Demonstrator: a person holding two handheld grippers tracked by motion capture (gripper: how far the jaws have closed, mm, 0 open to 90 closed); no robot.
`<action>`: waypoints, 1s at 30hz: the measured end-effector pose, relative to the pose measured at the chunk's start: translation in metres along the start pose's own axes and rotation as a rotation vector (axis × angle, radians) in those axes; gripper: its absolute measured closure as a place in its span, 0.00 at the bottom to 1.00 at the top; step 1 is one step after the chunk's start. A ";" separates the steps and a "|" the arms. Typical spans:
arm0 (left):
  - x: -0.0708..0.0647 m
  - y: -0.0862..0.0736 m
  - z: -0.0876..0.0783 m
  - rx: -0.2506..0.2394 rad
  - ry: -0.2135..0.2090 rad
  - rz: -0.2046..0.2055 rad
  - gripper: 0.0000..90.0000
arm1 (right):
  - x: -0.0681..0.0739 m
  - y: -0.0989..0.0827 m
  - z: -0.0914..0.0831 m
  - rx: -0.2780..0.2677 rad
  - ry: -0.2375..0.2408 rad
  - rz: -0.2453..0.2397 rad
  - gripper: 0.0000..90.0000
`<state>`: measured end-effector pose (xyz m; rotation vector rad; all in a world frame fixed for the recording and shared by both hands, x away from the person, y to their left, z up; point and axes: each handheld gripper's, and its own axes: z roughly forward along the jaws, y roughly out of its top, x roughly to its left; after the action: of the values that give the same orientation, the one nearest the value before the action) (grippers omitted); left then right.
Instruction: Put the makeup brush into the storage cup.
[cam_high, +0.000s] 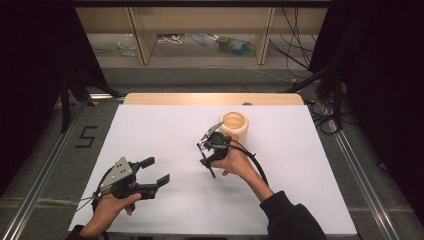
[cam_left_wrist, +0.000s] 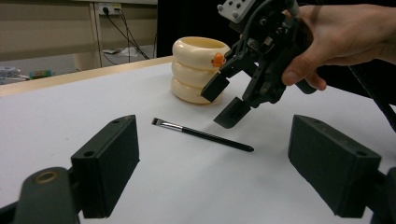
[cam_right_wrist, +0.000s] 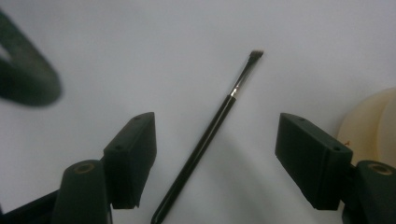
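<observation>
Brush (cam_right_wrist: 215, 125) lay flat on the white table (cam_high: 165, 130), between the spread jaws of the right gripper (cam_high: 212, 150) as seen from the right gripper view. Long axis ran roughly along that gripper's line of sight, tilted a bit, bristle tip away from the camera and handle end toward it. So the jaws straddled the handle crosswise; by my read that is a workable alignment for closing on it after a descent.

Right gripper was released, holding nothing, hovering above the brush and pointed down at it. In the left gripper view the brush (cam_left_wrist: 201, 134) sat just below the right gripper (cam_left_wrist: 225, 101), not touching it.

Left gripper (cam_high: 156, 172) was also released and empty, jaws wide, held by the left hand (cam_high: 107, 210) near the table's front left, well apart from the brush. Right one was clearly nearer, so I'd judge the pick as its job.

Cream ribbed cup (cam_high: 234, 125) stood upright just beyond the right gripper, near the brush's bristle side; it carried a small orange mark (cam_left_wrist: 217, 59). Nothing lay between jaws and brush. Only risk I'd flag: the thin handle sits flush on the table, so the jaws may need to touch the surface to catch it, and the cup was close on one side.
</observation>
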<state>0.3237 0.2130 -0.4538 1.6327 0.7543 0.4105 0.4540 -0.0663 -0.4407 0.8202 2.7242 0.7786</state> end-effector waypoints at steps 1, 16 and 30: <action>0.000 0.001 0.000 0.000 -0.002 0.008 0.18 | -0.001 0.002 0.001 0.010 -0.001 0.000 0.38; -0.001 0.000 0.001 0.015 -0.010 0.014 0.18 | -0.015 0.018 0.024 0.165 0.029 0.007 0.51; -0.001 0.000 0.001 0.010 -0.012 0.009 0.19 | -0.015 0.027 0.033 0.235 0.043 0.000 0.61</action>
<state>0.3239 0.2121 -0.4537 1.6470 0.7414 0.4033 0.4895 -0.0416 -0.4540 0.8583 2.8926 0.4863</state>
